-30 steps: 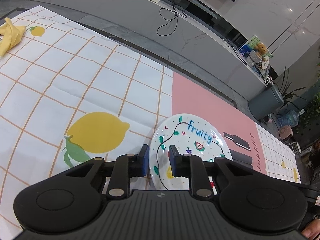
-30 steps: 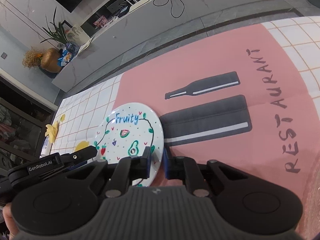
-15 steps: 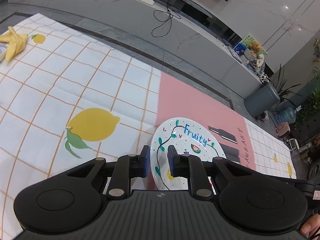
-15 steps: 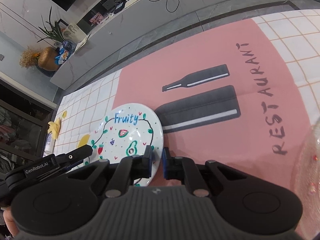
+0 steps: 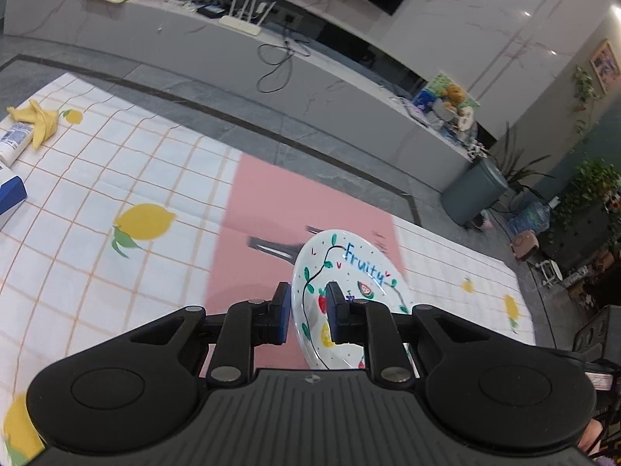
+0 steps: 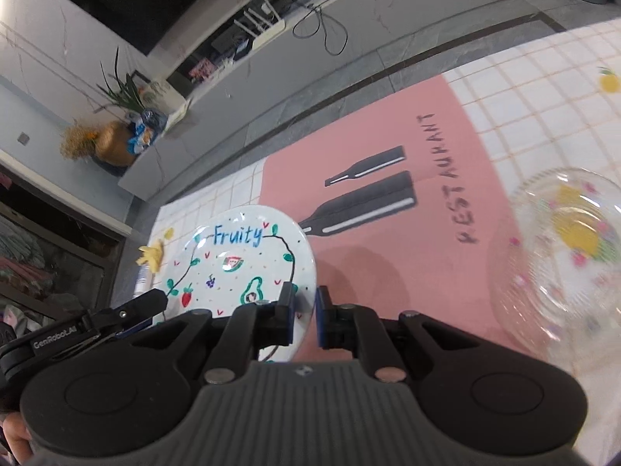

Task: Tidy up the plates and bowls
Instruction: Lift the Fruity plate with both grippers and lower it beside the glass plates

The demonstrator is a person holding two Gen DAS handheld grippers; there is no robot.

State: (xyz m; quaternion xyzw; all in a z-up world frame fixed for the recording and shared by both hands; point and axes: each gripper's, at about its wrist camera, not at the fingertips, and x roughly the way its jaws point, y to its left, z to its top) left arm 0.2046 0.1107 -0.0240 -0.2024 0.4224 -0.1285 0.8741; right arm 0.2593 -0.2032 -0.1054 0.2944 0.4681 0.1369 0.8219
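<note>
A white plate painted with fruit and the word "Fruity" is held in the air above the mat, tilted. My left gripper is shut on its left rim. My right gripper is shut on its right rim; the plate fills the left of the right wrist view, and the left gripper's body shows beyond it. A clear glass bowl with coloured specks and a yellow centre sits on the mat at the right, blurred.
The mat has a pink "RESTAURANT" panel with bottle prints and white checked parts with lemons. A yellow cloth, a white bottle and a blue box lie at the far left. Grey floor and a low counter lie beyond.
Both grippers have lifted the plate off the mat and carried it to the right. The plate now tilts. The glass bowl has come into the right wrist view.
</note>
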